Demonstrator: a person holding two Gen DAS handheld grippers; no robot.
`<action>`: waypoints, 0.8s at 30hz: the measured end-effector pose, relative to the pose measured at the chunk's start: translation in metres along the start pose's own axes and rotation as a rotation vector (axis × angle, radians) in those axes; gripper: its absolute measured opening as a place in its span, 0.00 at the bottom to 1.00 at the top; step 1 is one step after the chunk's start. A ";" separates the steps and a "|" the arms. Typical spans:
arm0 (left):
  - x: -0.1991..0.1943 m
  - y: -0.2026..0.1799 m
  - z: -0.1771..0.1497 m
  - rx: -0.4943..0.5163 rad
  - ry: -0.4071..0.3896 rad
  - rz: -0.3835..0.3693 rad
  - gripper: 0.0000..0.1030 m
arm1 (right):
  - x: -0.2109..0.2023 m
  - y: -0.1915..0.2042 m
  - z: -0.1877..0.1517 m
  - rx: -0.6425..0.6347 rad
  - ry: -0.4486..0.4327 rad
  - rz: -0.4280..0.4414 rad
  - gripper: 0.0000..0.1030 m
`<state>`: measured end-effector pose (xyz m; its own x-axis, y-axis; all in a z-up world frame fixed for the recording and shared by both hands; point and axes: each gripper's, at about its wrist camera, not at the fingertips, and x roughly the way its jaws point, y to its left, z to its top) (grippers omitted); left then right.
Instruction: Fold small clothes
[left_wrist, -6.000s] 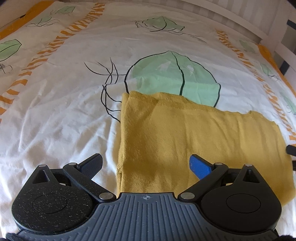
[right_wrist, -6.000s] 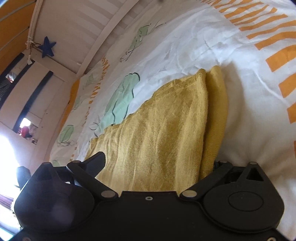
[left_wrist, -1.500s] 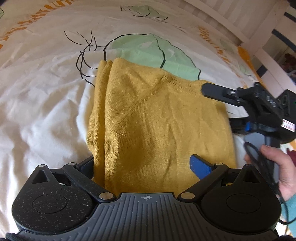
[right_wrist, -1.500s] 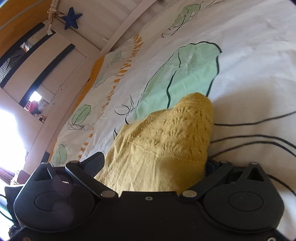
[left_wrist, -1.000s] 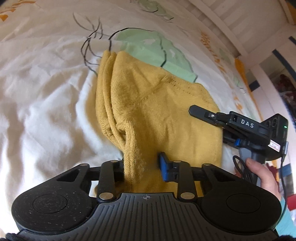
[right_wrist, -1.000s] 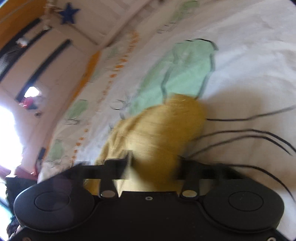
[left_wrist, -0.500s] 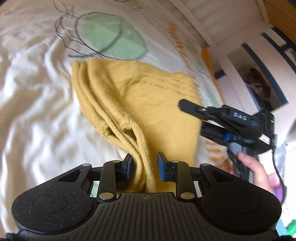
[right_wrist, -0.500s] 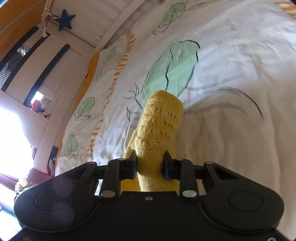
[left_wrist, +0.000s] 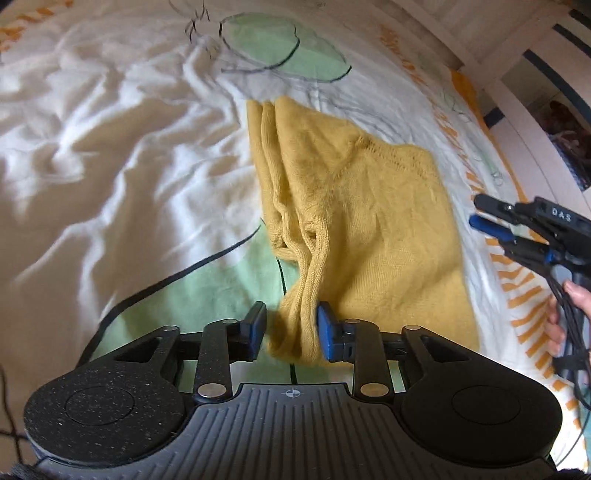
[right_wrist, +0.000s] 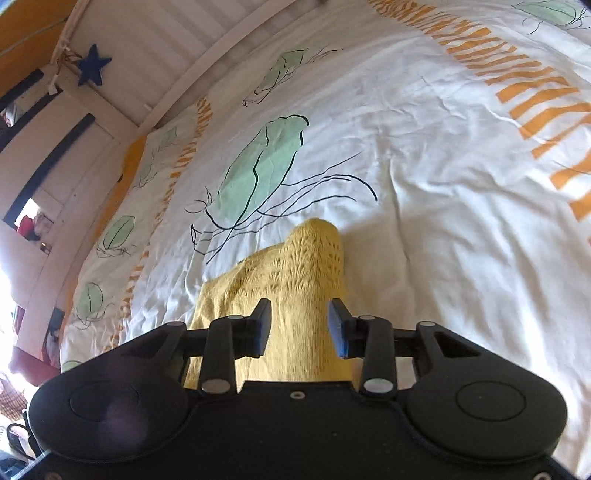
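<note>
A folded mustard-yellow knit garment (left_wrist: 354, 206) lies on the white duvet (left_wrist: 110, 147). My left gripper (left_wrist: 291, 326) is partly open; a bunched edge of the garment hangs loosely between its blue pads, touching only the right pad (left_wrist: 327, 332). My right gripper (right_wrist: 299, 326) is partly open over the garment's other end (right_wrist: 306, 273), with the knit lying between the pads without being pinched. The right gripper also shows in the left wrist view (left_wrist: 480, 212), off the garment's right side.
The duvet has green leaf prints (right_wrist: 258, 173) and orange stripes (right_wrist: 535, 96). A white slatted bed rail (right_wrist: 155, 48) with a blue star (right_wrist: 92, 68) runs along the far side. A hand (left_wrist: 565, 317) holds the right gripper's handle and cables.
Both grippers have opened from a tight pinch on the garment. The garment now lies on the duvet nearer the orange-striped side, and the right gripper has pulled off its right edge.
</note>
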<state>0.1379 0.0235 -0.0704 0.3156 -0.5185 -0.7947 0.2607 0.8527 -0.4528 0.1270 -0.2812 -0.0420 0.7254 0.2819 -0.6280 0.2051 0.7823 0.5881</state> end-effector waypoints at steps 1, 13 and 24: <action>-0.004 -0.003 -0.002 0.012 -0.020 0.013 0.31 | -0.002 0.002 -0.003 -0.011 0.001 -0.006 0.56; -0.039 -0.055 -0.016 0.179 -0.201 0.212 0.81 | -0.001 0.016 -0.077 -0.235 0.160 -0.181 0.80; -0.050 -0.072 -0.046 0.181 -0.209 0.355 0.94 | -0.036 0.019 -0.121 -0.191 0.069 -0.208 1.00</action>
<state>0.0610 -0.0092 -0.0166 0.5869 -0.2131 -0.7811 0.2526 0.9648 -0.0734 0.0249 -0.2093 -0.0704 0.6330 0.1362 -0.7621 0.2124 0.9160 0.3402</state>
